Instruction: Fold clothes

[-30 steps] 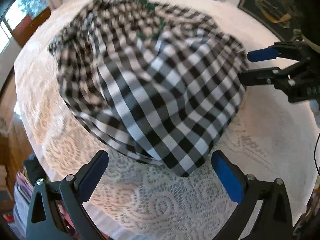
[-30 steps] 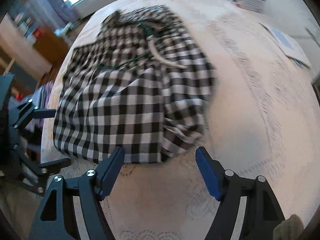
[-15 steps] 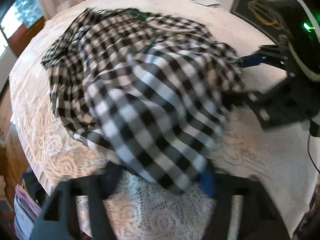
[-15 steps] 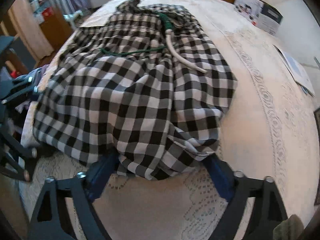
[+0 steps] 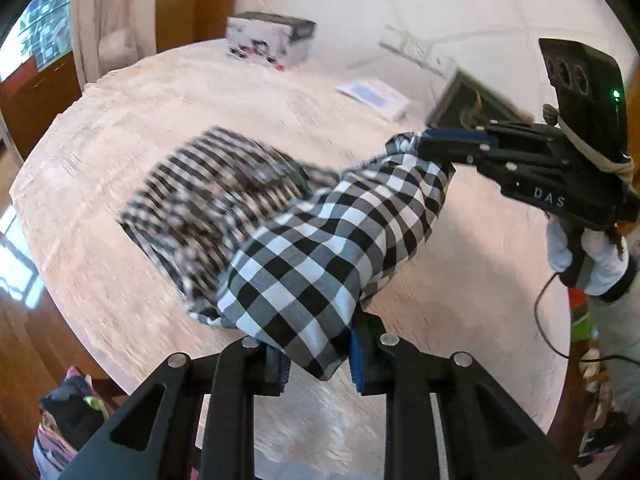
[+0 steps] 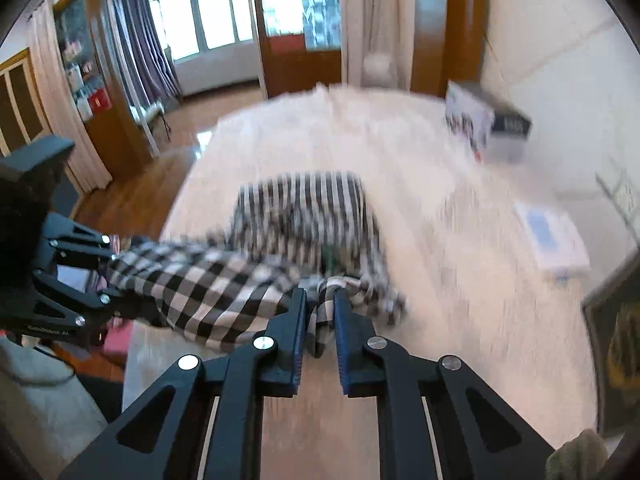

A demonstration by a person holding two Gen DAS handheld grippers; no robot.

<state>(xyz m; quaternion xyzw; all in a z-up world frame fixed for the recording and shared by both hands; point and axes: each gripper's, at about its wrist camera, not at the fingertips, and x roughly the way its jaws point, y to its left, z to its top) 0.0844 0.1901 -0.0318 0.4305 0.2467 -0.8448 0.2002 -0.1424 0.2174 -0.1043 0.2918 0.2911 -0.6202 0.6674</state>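
A black-and-white checked garment [image 5: 320, 248] is lifted at its near edge, its far part still on the lace-covered table [image 5: 120, 120]. My left gripper [image 5: 318, 354] is shut on one corner of the cloth. My right gripper [image 6: 320, 320] is shut on the other corner, and it shows in the left wrist view [image 5: 424, 144] holding the cloth up at the right. The left gripper shows in the right wrist view [image 6: 108, 276] at the left with cloth in it. The garment [image 6: 224, 284] hangs stretched between the two. The view is motion-blurred.
A printed box [image 5: 268, 38] stands at the far table edge. A white booklet [image 5: 374, 96] and a dark framed picture [image 5: 468, 104] lie at the far right. A wooden floor, curtains and windows [image 6: 200, 20] lie beyond the table. Clothes pile [image 5: 68, 408] sits below left.
Both grippers closed on the garment's near edge and lifted it off the table, away from the far part. The cloth now hangs taut between them.
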